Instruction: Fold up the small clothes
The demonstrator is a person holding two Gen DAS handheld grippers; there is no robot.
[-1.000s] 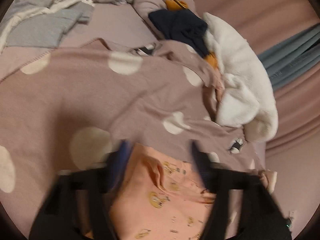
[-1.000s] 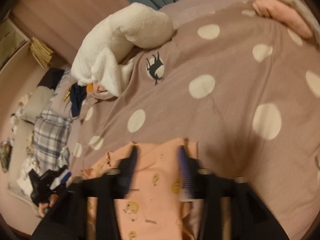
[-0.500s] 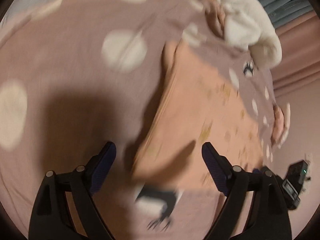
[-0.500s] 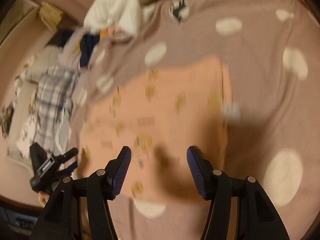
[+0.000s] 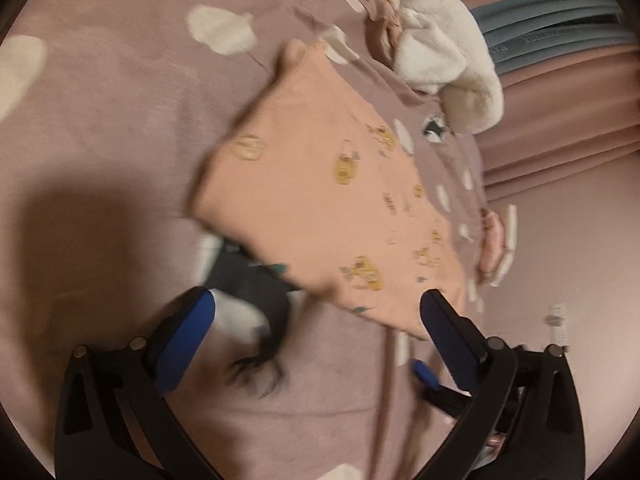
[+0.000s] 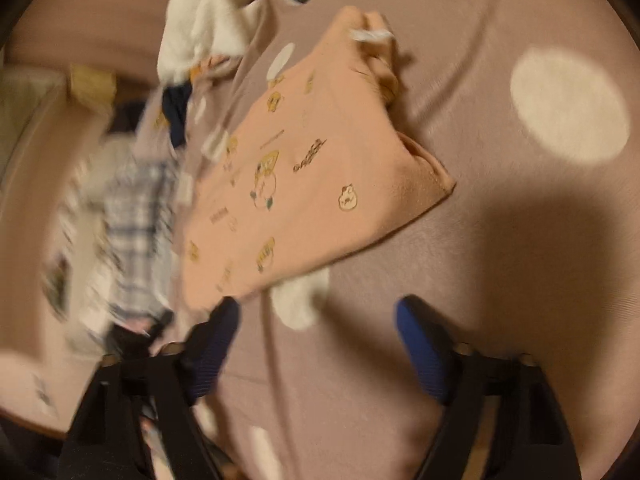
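A small peach garment [image 5: 332, 196] with yellow cartoon prints lies folded flat on the mauve polka-dot bedspread [image 5: 100, 128]. It also shows in the right wrist view [image 6: 304, 184]. My left gripper [image 5: 316, 324] is open and empty, just short of the garment's near edge. My right gripper [image 6: 320, 328] is open and empty, a little back from the garment's near corner. The other gripper's blue tip [image 5: 424, 374] shows at the lower right of the left wrist view.
A fluffy white garment [image 5: 444, 40] lies beyond the peach one, with dark blue clothing [image 6: 176, 108] beside it. Plaid fabric [image 6: 136, 216] lies at the bed's left in the right wrist view. Pink curtains [image 5: 560, 120] hang past the bed edge.
Both grippers have opened, let go of the peach garment and pulled back from it. The garment now lies folded on the bedspread.
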